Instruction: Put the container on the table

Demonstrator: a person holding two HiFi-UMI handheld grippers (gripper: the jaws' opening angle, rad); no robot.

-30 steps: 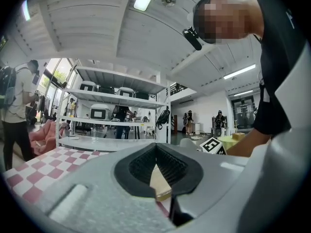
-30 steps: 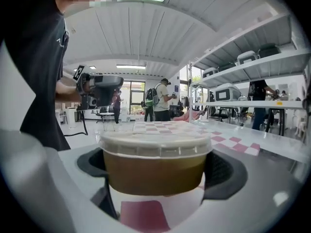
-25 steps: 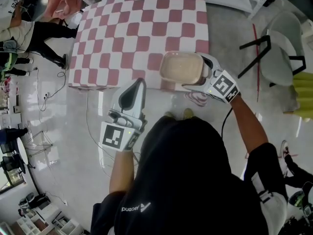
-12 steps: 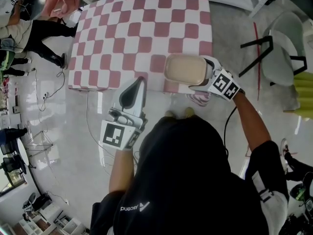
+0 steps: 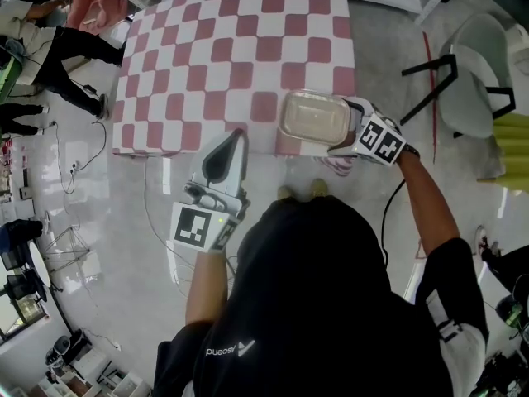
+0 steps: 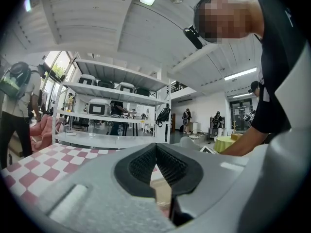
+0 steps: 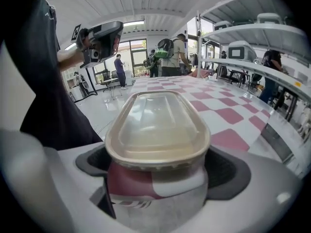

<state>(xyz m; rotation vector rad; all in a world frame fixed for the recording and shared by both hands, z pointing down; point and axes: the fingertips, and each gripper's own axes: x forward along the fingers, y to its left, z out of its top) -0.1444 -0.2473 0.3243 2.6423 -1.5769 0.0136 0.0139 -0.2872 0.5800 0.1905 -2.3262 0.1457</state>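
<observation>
Holding the lidded container (image 5: 314,118) w/ my right tongs (image 5: 345,128) clamped on its end, just over the desk's (image 5: 240,64) near edge, by its right corner. Left tongs (image 5: 227,151) are closed & empty, off the desk's front. Risk: released this near the edge, it prob. tips off.

The table (image 5: 240,64) lies ahead of me. The container (image 5: 314,117) sits between the jaws of my right gripper (image 5: 343,124), over the table's near edge toward its right corner; I cannot tell whether it touches the top. My left gripper (image 5: 238,136) is left of the container, just before the near edge, over the floor (image 5: 107,222). A chair (image 5: 475,81) stands right of the table, well apart. A person (image 5: 50,52) stands off its left side, and shelves (image 6: 116,106) stand behind its far end.
</observation>
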